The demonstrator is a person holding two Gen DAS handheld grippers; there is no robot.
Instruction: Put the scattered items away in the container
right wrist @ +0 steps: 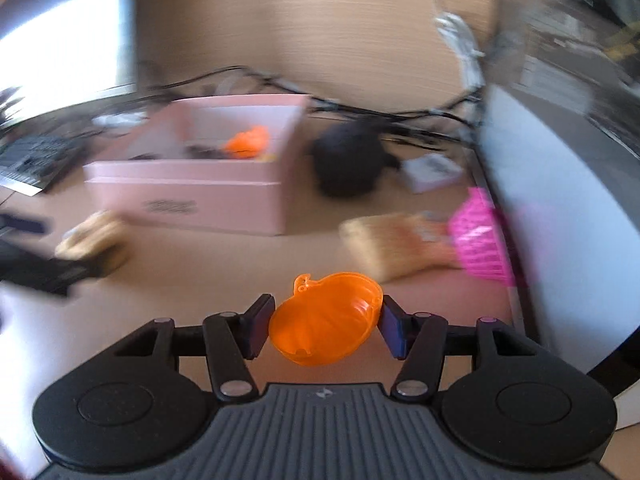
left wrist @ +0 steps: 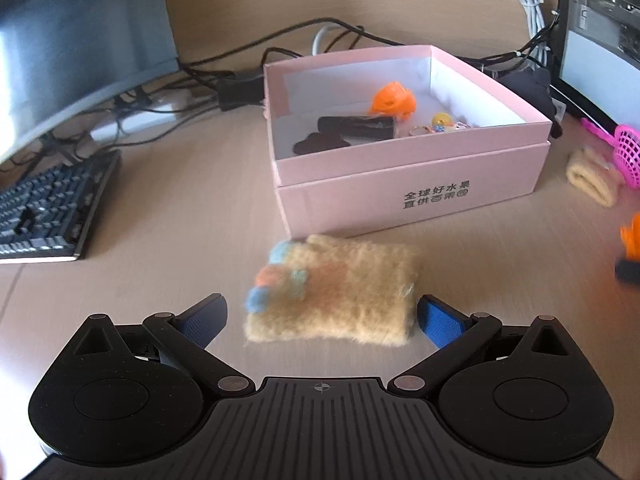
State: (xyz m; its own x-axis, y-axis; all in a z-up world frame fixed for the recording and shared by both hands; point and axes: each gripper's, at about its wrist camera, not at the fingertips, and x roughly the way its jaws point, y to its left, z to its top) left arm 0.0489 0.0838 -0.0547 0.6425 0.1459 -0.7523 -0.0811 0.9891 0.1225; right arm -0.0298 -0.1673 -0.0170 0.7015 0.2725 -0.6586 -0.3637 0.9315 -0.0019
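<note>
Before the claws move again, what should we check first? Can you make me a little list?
1. Right claw holds the orange pumpkin shell: ok, both pads press on it.
2. Left claw open wide enough for the fuzzy yellow glove: ok, one finger on each side.
3. Left claw's pads touch the glove: cannot tell.
4. Pink box open on top: ok.
5. Room left in the box: ok, white floor shows between the toys.
6. Everything tidied: not ok, a second glove and pink net toy lie outside.

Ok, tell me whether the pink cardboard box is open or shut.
Open: the pink cardboard box has no lid on top, and its white inside and contents show.
</note>
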